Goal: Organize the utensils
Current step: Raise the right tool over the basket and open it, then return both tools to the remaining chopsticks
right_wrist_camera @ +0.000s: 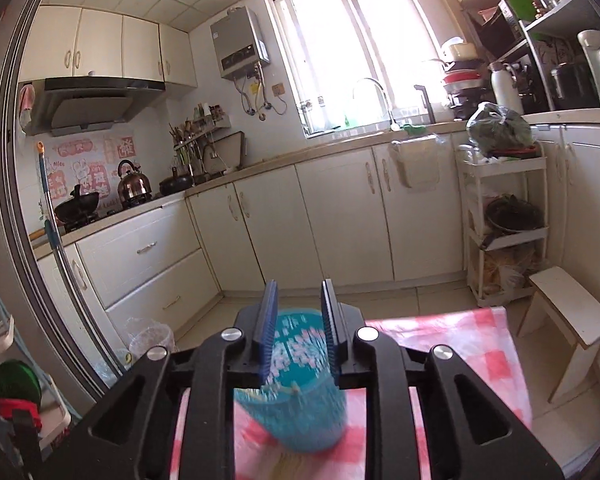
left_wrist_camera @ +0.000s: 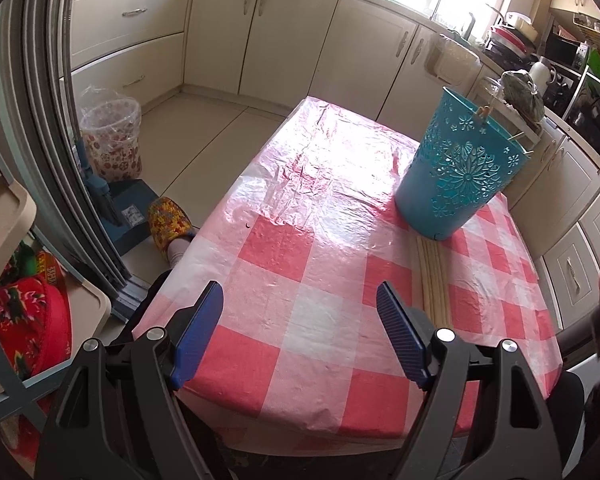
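Observation:
A teal perforated utensil bucket [left_wrist_camera: 458,172] stands on the red-and-white checked table [left_wrist_camera: 300,240] at the right, with a few stick tips showing at its rim. A bundle of pale wooden chopsticks [left_wrist_camera: 434,276] lies flat on the cloth just in front of it. My left gripper [left_wrist_camera: 300,304] is open and empty, above the table's near edge, left of the chopsticks. My right gripper [right_wrist_camera: 298,300] is held above the bucket [right_wrist_camera: 296,392], which looks blurred below it. Its jaws stand a narrow gap apart with nothing between them.
Cream floor cabinets [left_wrist_camera: 292,36] line the far walls. A lined waste bin [left_wrist_camera: 112,140] and a blue dustpan [left_wrist_camera: 124,216] stand on the floor left of the table. A white trolley [right_wrist_camera: 504,216] and a small stool [right_wrist_camera: 568,320] stand beyond the table's right side.

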Action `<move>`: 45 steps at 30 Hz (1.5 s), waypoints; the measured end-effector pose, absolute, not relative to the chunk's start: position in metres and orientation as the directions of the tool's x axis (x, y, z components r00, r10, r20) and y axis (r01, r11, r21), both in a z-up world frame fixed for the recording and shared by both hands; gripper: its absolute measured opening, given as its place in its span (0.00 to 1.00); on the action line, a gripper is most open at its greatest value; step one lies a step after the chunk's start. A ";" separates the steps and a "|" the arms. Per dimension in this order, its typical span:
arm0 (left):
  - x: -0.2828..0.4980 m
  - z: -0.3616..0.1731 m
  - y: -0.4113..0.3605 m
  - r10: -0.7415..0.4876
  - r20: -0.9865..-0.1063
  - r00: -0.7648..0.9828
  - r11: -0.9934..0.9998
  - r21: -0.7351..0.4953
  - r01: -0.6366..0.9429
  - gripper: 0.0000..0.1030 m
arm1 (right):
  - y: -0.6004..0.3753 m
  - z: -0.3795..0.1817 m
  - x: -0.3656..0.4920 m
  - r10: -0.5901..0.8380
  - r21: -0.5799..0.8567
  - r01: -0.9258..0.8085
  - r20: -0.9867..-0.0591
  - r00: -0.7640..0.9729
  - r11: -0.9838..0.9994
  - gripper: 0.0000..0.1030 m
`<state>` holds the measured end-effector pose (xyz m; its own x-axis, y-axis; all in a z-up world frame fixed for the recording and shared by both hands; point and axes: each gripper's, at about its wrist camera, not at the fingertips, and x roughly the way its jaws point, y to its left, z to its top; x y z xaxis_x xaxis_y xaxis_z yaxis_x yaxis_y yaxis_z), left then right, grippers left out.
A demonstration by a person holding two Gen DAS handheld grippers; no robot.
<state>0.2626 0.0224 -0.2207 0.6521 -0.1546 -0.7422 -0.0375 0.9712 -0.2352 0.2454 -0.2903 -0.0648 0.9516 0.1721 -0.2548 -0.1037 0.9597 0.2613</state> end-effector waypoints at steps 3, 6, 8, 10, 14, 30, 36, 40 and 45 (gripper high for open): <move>0.256 -0.218 0.021 -0.155 -0.743 0.651 0.972 -0.232 -0.033 0.73 | -0.292 -0.089 0.228 0.167 0.276 -0.073 -0.337 0.927 0.958 0.22; 0.248 -0.212 0.019 -0.157 -0.738 0.656 0.974 -0.227 -0.022 0.73 | -0.285 -0.133 0.218 0.175 0.281 -0.044 -0.462 0.870 0.959 0.22; 0.241 -0.206 0.018 -0.155 -0.728 0.668 0.975 -0.220 -0.014 0.73 | -0.277 -0.165 0.219 0.193 0.294 -0.028 -0.549 0.813 0.955 0.20; 0.236 -0.204 0.019 -0.157 -0.727 0.669 0.975 -0.220 -0.010 0.73 | -0.264 -0.193 0.224 0.215 0.301 -0.026 -0.617 0.757 0.953 0.18; 0.228 -0.204 0.022 -0.158 -0.729 0.666 0.976 -0.219 -0.009 0.73 | -0.238 -0.217 0.238 0.238 0.283 -0.049 -0.686 0.688 0.958 0.17; 0.221 -0.212 0.039 -0.154 -0.742 0.653 0.971 -0.236 -0.038 0.73 | -0.202 -0.238 0.272 0.157 0.188 -0.021 -0.748 0.644 0.982 0.17; 0.224 -0.216 0.034 -0.158 -0.753 0.638 0.973 -0.230 -0.032 0.73 | -0.203 -0.240 0.280 0.136 0.164 -0.013 -0.768 0.626 0.986 0.17; 0.226 -0.216 0.027 -0.162 -0.759 0.631 0.975 -0.220 -0.015 0.74 | -0.205 -0.239 0.280 0.153 0.142 -0.068 -0.778 0.609 0.988 0.11; 0.236 -0.224 0.011 -0.185 -0.781 0.597 0.976 -0.215 0.022 0.76 | -0.222 -0.238 0.265 0.166 0.119 -0.119 -0.788 0.592 0.986 0.09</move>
